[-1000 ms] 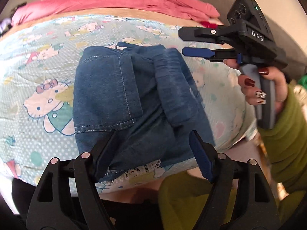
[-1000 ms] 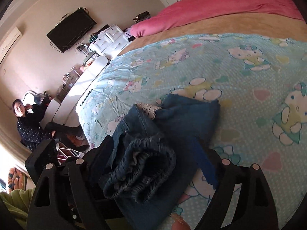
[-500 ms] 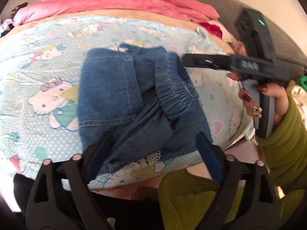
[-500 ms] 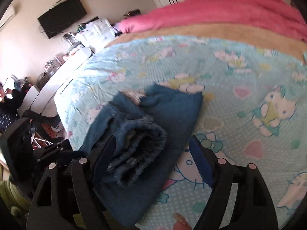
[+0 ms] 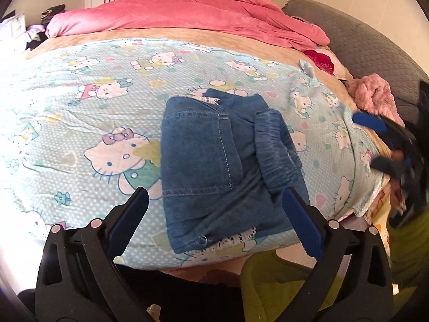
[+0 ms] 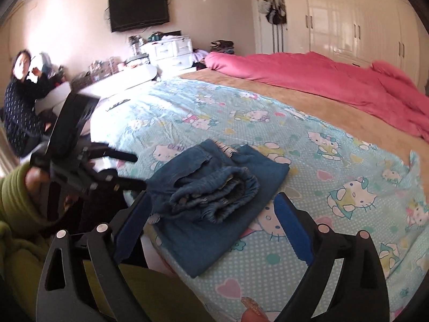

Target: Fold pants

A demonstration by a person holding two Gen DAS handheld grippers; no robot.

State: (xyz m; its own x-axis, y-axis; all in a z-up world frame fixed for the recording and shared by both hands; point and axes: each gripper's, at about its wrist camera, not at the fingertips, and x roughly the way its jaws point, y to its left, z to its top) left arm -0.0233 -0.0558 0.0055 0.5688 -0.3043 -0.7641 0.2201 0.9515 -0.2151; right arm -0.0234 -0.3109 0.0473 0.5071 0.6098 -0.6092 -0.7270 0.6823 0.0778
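Folded into a compact bundle, the pants [image 5: 214,161] on the patterned bed sheet [image 5: 80,94], close to the near edge of the bed, the elastic waistband [image 5: 276,150] rolled on top toward the right side and a back pocket [image 5: 198,147] facing up. Left tongs [image 5: 214,222] spread wide, nothing between the blue pads [image 5: 300,228], hovering above the near end of the bundle without touching it. Right tongs [image 6: 214,228] likewise spread wide and empty, held just short of the waistband side. By the look of it, the folding itself close to finished, with both tools clear of the cloth; probably only tidying left. Next move, if any: a light press or tuck on the bulging waistband roll to flatten it, and squaring of the loose corner near the bed edge, with care not to drag the bundle off the sheet. Hard to judge how many layers sit underneath, since the lower folds are covered by the top one. White lace or printed scrap [image 5: 236,238] at the near hem unclear: part of the garment or the sheet, impossible to say. Right tongs in the left view blurred at the frame edge, the hand behind them mostly cut off. Pink duvet [image 5: 187,13] well apart at the far end of the bed.
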